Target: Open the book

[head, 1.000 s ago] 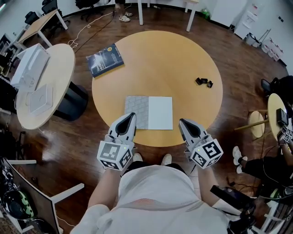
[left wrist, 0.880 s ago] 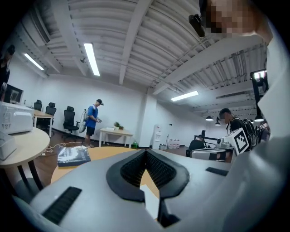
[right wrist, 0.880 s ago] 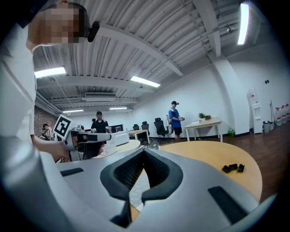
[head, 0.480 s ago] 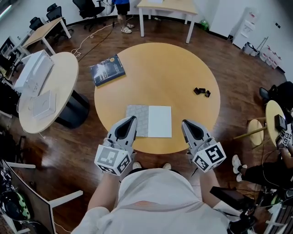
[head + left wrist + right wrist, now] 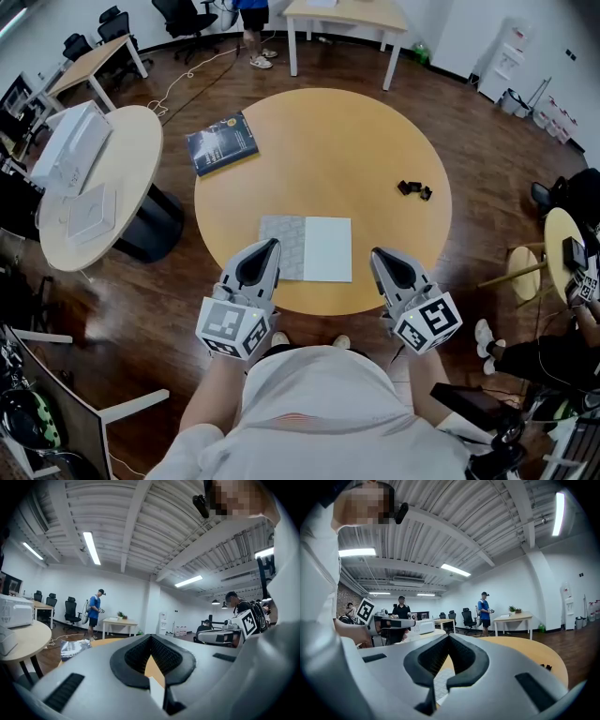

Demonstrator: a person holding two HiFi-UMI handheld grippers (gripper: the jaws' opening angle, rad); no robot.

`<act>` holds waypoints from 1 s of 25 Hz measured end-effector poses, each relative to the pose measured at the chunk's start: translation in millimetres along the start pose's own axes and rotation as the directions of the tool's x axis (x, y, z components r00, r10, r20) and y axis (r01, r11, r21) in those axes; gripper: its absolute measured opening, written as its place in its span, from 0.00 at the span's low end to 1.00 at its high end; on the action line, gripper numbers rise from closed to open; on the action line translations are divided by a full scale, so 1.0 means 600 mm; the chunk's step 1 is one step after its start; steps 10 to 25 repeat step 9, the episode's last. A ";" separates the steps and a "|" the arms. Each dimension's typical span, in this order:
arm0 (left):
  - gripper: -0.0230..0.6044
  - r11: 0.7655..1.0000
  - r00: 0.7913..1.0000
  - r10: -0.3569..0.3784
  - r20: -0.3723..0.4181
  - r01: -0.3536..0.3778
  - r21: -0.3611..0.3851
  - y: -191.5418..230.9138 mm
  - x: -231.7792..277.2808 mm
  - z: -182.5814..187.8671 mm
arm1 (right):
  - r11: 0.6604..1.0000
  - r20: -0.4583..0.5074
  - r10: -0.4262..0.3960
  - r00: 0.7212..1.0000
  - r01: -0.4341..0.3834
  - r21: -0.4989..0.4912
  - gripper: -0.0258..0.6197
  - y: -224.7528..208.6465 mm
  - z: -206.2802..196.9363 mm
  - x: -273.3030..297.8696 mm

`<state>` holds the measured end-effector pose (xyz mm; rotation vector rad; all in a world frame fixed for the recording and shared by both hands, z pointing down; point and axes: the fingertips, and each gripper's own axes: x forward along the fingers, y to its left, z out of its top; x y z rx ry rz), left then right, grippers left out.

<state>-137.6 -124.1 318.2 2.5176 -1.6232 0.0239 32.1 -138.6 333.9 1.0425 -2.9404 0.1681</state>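
Over the near rim of the round wooden surface [image 5: 375, 122], side by side with a gap between them: left gripper [image 5: 269, 247] and right gripper [image 5: 377, 255], both held level and pointing away from the person's white shirt [image 5: 319, 403]. Left gripper closed tip to tip, dark pads meeting in a point, nothing caught between them. Right gripper likewise closed, pads together at the tip, holding nothing. Just past the two tips, lying flat on the surface and gripped by neither: a grey-and-white book [image 5: 306, 248], open by the look of it, grey patterned leaf on the left, plain white page on the right. Farther off, near the far-left rim: a dark blue book [image 5: 221, 142], closed, cover up, lying askew, well apart from both grippers. Toward the right side of the same surface: a few small black pieces [image 5: 415, 190], close together. Off to the left, a second round surface [image 5: 131, 187] carrying white boxes [image 5: 64, 141]. Beyond, on the dark wooden floor [image 5: 487, 122]: a rectangular surface [image 5: 342, 11] on white legs, black office chairs [image 5: 183, 11], and a person in a blue top [image 5: 95, 610] standing near them.
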 end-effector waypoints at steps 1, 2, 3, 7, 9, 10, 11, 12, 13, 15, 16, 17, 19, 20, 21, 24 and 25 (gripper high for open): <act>0.05 1.000 1.000 0.001 -0.003 -0.001 0.001 0.000 0.000 -0.001 | 1.000 -0.001 0.004 1.000 -0.004 0.001 0.04 0.001 -0.001 0.000; 0.05 1.000 1.000 0.003 -0.004 -0.003 0.001 0.001 0.000 -0.001 | 1.000 -0.003 0.007 1.000 -0.007 0.001 0.04 0.002 -0.003 0.001; 0.05 1.000 1.000 0.005 -0.005 -0.005 0.000 0.002 -0.001 -0.001 | 1.000 -0.005 0.008 1.000 -0.008 0.001 0.04 0.004 -0.005 0.001; 0.05 1.000 1.000 0.008 -0.008 -0.008 0.001 0.002 -0.003 -0.003 | 1.000 -0.011 0.012 1.000 -0.012 0.005 0.04 0.007 -0.011 0.000; 0.05 1.000 1.000 0.008 -0.010 -0.008 0.002 0.000 -0.004 -0.004 | 1.000 -0.010 0.013 1.000 -0.013 0.006 0.04 0.008 -0.012 -0.002; 0.05 1.000 1.000 0.008 -0.010 -0.008 0.002 0.000 -0.004 -0.004 | 1.000 -0.010 0.013 1.000 -0.013 0.006 0.04 0.008 -0.012 -0.002; 0.05 1.000 1.000 0.008 -0.010 -0.008 0.002 0.000 -0.004 -0.004 | 1.000 -0.010 0.013 1.000 -0.013 0.006 0.04 0.008 -0.012 -0.002; 0.05 1.000 1.000 0.008 -0.010 -0.008 0.002 0.000 -0.004 -0.004 | 1.000 -0.010 0.013 1.000 -0.013 0.006 0.04 0.008 -0.012 -0.002; 0.05 1.000 1.000 0.008 -0.010 -0.008 0.002 0.000 -0.004 -0.004 | 1.000 -0.010 0.013 1.000 -0.013 0.006 0.04 0.008 -0.012 -0.002; 0.05 1.000 1.000 0.008 -0.010 -0.008 0.002 0.000 -0.004 -0.004 | 1.000 -0.010 0.013 1.000 -0.013 0.006 0.04 0.008 -0.012 -0.002; 0.05 1.000 1.000 0.008 -0.010 -0.008 0.002 0.000 -0.004 -0.004 | 1.000 -0.010 0.013 1.000 -0.013 0.006 0.04 0.008 -0.012 -0.002; 0.05 1.000 1.000 0.008 -0.010 -0.008 0.002 0.000 -0.004 -0.004 | 1.000 -0.010 0.013 1.000 -0.013 0.006 0.04 0.008 -0.012 -0.002; 0.05 1.000 1.000 0.008 -0.010 -0.008 0.002 0.000 -0.004 -0.004 | 1.000 -0.010 0.013 1.000 -0.013 0.006 0.04 0.008 -0.012 -0.002; 0.05 1.000 1.000 0.008 -0.010 -0.008 0.002 0.000 -0.004 -0.004 | 1.000 -0.010 0.013 1.000 -0.013 0.006 0.04 0.008 -0.012 -0.002; 0.05 1.000 1.000 0.008 -0.010 -0.008 0.002 0.000 -0.004 -0.004 | 1.000 -0.010 0.013 1.000 -0.013 0.006 0.04 0.008 -0.012 -0.002; 0.05 1.000 1.000 0.008 -0.010 -0.008 0.002 0.000 -0.004 -0.004 | 1.000 -0.010 0.013 1.000 -0.013 0.006 0.04 0.008 -0.012 -0.002; 0.05 1.000 1.000 0.008 -0.010 -0.008 0.002 0.000 -0.004 -0.004 | 1.000 -0.010 0.013 1.000 -0.013 0.006 0.04 0.008 -0.012 -0.002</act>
